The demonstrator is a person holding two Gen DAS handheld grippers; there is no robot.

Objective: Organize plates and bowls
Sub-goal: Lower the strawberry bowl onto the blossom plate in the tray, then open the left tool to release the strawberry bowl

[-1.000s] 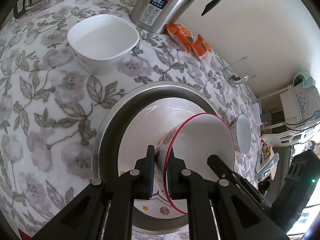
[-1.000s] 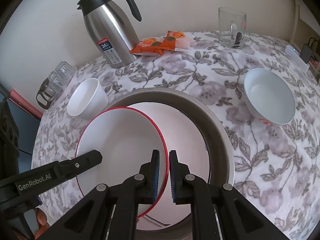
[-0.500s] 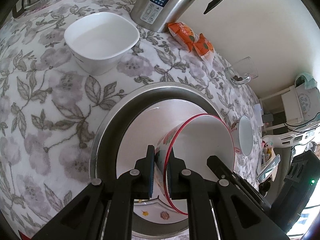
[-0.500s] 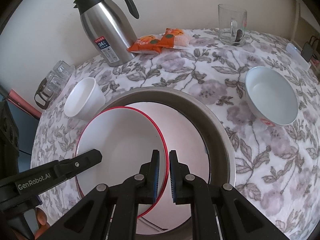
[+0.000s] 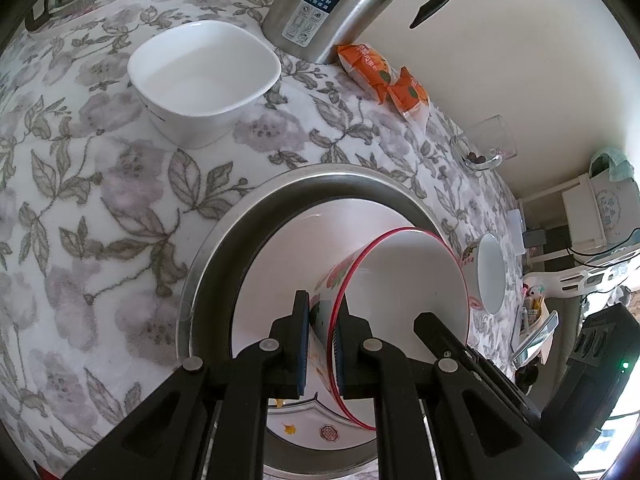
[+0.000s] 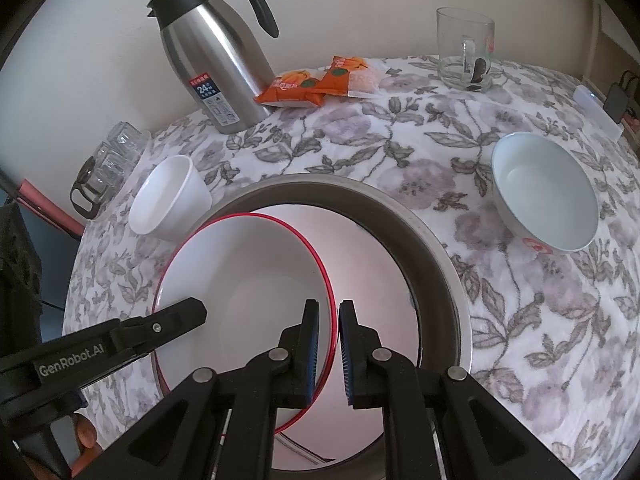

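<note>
A red-rimmed bowl (image 5: 404, 300) with a printed outer wall is held over a white plate (image 5: 288, 264) that lies in a steel pan (image 5: 224, 216). My left gripper (image 5: 322, 344) is shut on the bowl's near rim. My right gripper (image 6: 329, 354) is shut on the opposite rim of the same bowl (image 6: 240, 280), above the plate (image 6: 368, 272) in the pan (image 6: 440, 248). A white square bowl (image 5: 204, 80) (image 6: 168, 200) stands on the cloth to the left. A white round bowl (image 6: 544, 192) (image 5: 490, 276) stands to the right.
A steel thermos (image 6: 212, 60) (image 5: 332, 4), orange snack packets (image 6: 320, 80) (image 5: 384, 76) and a glass mug (image 6: 466, 50) (image 5: 484, 146) stand at the back. Glass cups in a holder (image 6: 108, 164) sit at the far left. The table has a floral cloth (image 6: 540, 320).
Both grippers and the bowl have shifted only slightly over the pan. The grips have not changed.
</note>
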